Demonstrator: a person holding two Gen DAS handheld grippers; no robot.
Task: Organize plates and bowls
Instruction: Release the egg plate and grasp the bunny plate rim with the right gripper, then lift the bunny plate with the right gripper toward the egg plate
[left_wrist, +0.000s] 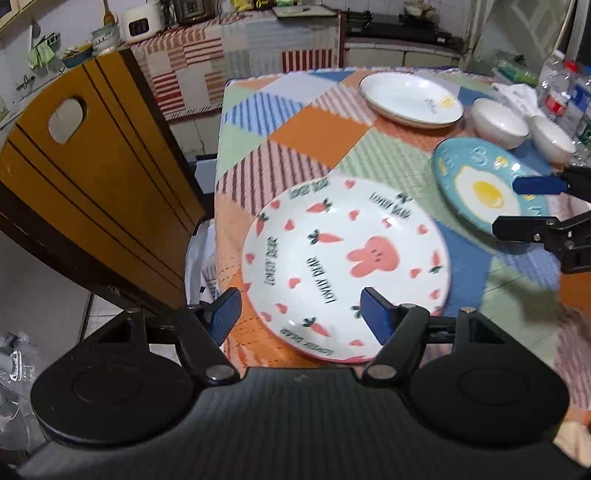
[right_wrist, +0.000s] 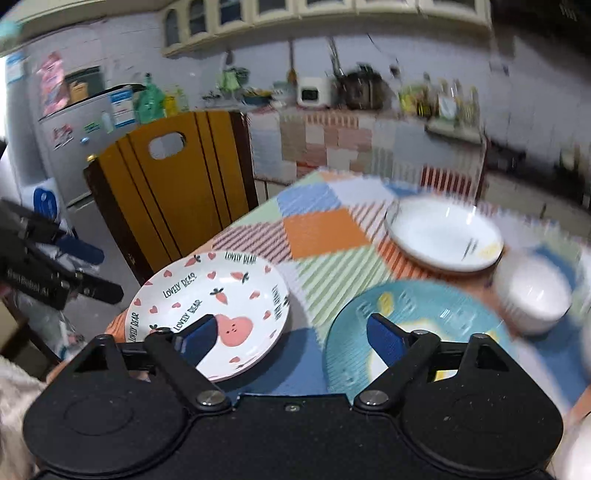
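Left gripper (left_wrist: 301, 308), jaws apart and gripping nothing, above the near rim of the rabbit plate (left_wrist: 343, 266) at the left end of the patchwork tablecloth (left_wrist: 317, 125). Right gripper (right_wrist: 290, 338), jaws apart and empty, over the gap between that plate and the fried-egg plate (right_wrist: 413, 332) — beyond these, white plate (right_wrist: 443, 232) and two white bowls (left_wrist: 500, 118), near one another

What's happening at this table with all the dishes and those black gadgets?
A person is tidying plates and bowls with a pair of tongs in each hand. The left tongs hang open over the near edge of the rabbit plate, and the right tongs hang open between that plate and the blue fried-egg plate; neither grips anything. A plain white plate and two white bowls wait farther back on the patchwork tablecloth.
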